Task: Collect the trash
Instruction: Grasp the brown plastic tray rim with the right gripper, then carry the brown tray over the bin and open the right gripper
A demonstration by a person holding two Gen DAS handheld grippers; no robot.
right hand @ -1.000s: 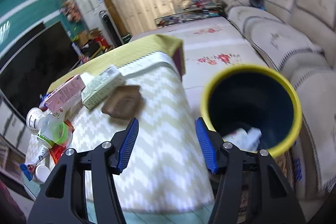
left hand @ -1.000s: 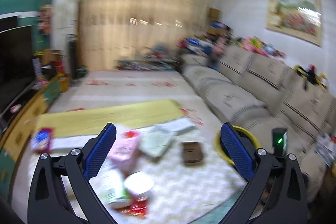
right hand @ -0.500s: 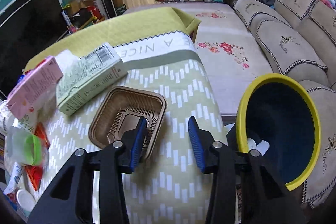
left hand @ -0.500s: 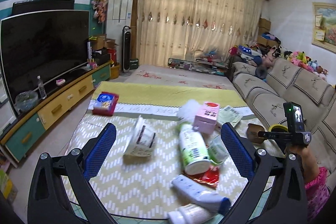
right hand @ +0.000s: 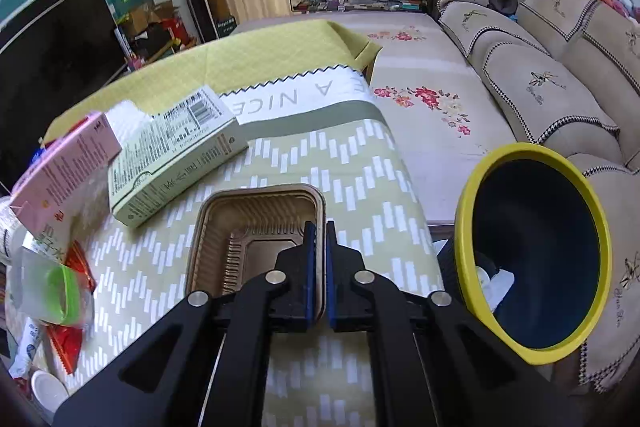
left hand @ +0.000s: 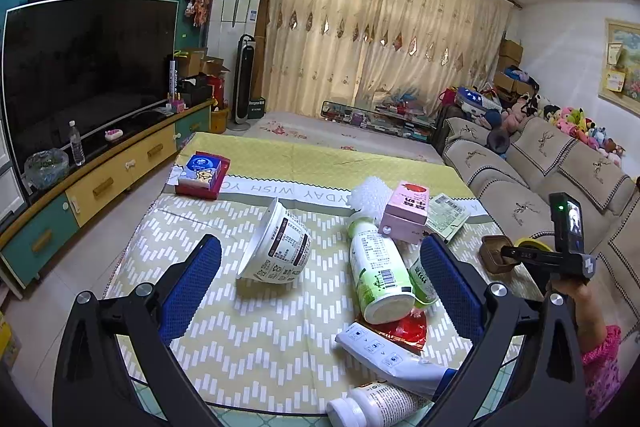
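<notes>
Now pinched on the right-hand rim of the brown plastic tray (right hand: 256, 227): right gripper (right hand: 320, 239), both blue pads pressed together with the thin tray wall between them. Tray resting on the zigzag tablecloth (right hand: 352, 163), near the table edge, open side up. At about two o'clock from the tray, beside the table and lower: yellow-rimmed bin (right hand: 536, 251), dark blue inside, some white crumpled trash at the bottom. At ten o'clock from the tray, a pale green carton (right hand: 172, 155) lying flat, and just beside it, further toward nine o'clock, a pink carton (right hand: 64, 171). Left gripper (left hand: 320, 283) wide open above the table, nothing between its blue pads. Between them and a little beyond, at twelve o'clock, a white paper cup (left hand: 276, 247) tipped on its side. Toward one o'clock, a green-and-white bottle (left hand: 378, 271) lying down, its base over a red wrapper (left hand: 406, 329). At five o'clock, a white tube (left hand: 384, 351), and a small white bottle (left hand: 372, 405) at the very edge. Far at eleven o'clock, a red tissue box (left hand: 202, 173). In the left view, same brown tray seen at three o'clock with the right tool on it, held by a hand (left hand: 572, 293).
</notes>
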